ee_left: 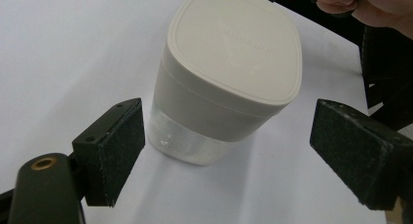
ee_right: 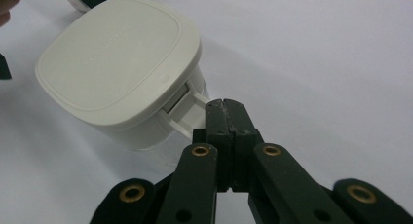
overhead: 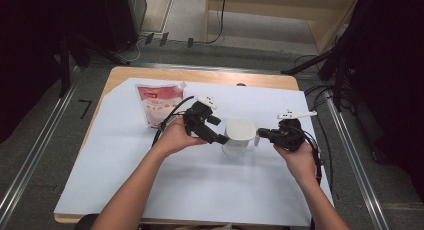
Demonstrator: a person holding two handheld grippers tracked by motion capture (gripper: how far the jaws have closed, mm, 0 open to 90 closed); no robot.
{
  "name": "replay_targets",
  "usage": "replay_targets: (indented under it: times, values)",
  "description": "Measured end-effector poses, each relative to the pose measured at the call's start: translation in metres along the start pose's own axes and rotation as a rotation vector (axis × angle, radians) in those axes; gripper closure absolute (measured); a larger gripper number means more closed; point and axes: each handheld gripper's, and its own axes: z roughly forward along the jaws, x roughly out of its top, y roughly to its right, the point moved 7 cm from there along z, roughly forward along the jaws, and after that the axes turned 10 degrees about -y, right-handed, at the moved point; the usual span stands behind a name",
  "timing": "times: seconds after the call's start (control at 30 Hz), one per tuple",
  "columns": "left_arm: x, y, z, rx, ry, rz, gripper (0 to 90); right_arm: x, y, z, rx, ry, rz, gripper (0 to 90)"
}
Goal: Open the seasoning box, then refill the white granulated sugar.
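The lidded container (overhead: 239, 135) stands upright mid-desk (overhead: 200, 190), so the work looks like bracing it to get the lid off. The right hand-held gripper (ee_right: 226, 107), jaws pressed together, touches its side handle; the left hand-held gripper (ee_left: 224, 151), jaws wide apart, flanks it without contact and must close next. Beyond the container lies a pouch (overhead: 159, 103).

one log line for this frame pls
left gripper: open, jaws either side of lidded container, no contact | right gripper: shut on container handle | pouch: far left on sheet, untouched
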Motion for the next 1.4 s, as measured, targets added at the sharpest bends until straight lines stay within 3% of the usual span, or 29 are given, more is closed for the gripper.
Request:
replay_targets:
  times: [0.13,0.23,0.27,0.33,0.5,0.77,0.9,1.07,1.27,1.4]
  values:
    - [0.003,0.001,0.006,-0.013,0.004,-0.001,13.4,0.000,0.000,0.000,-0.001,0.006,0.007,90.0]
    - [0.003,0.000,0.011,-0.005,-0.006,0.005,12.3,-0.001,0.000,0.000,0.000,0.009,0.012,90.0]
    - [0.003,-0.001,0.013,0.015,-0.005,0.012,11.8,-0.001,0.000,0.000,-0.001,0.009,0.011,90.0]
    - [0.003,-0.001,0.016,-0.006,0.000,0.013,11.6,-0.001,0.000,0.000,-0.003,0.011,0.011,90.0]
    - [0.005,-0.002,0.022,0.016,-0.006,0.021,11.6,-0.002,0.000,0.001,-0.003,0.021,0.025,90.0]
    - [0.007,-0.003,0.031,0.019,-0.007,0.031,11.3,-0.003,0.000,0.001,-0.005,0.023,0.026,90.0]
    - [0.009,-0.003,0.032,0.012,-0.001,0.039,11.2,-0.003,0.000,0.001,-0.014,0.024,0.025,90.0]
    - [0.012,-0.001,0.034,0.041,0.003,0.067,11.1,-0.003,-0.001,0.001,-0.026,0.026,0.018,90.0]
    - [0.012,-0.003,0.035,0.028,0.016,0.051,10.4,-0.006,-0.001,0.002,-0.051,0.010,0.008,90.0]
    - [0.012,-0.002,0.037,0.038,0.003,0.064,10.2,-0.007,-0.001,0.003,-0.051,0.012,0.014,90.0]
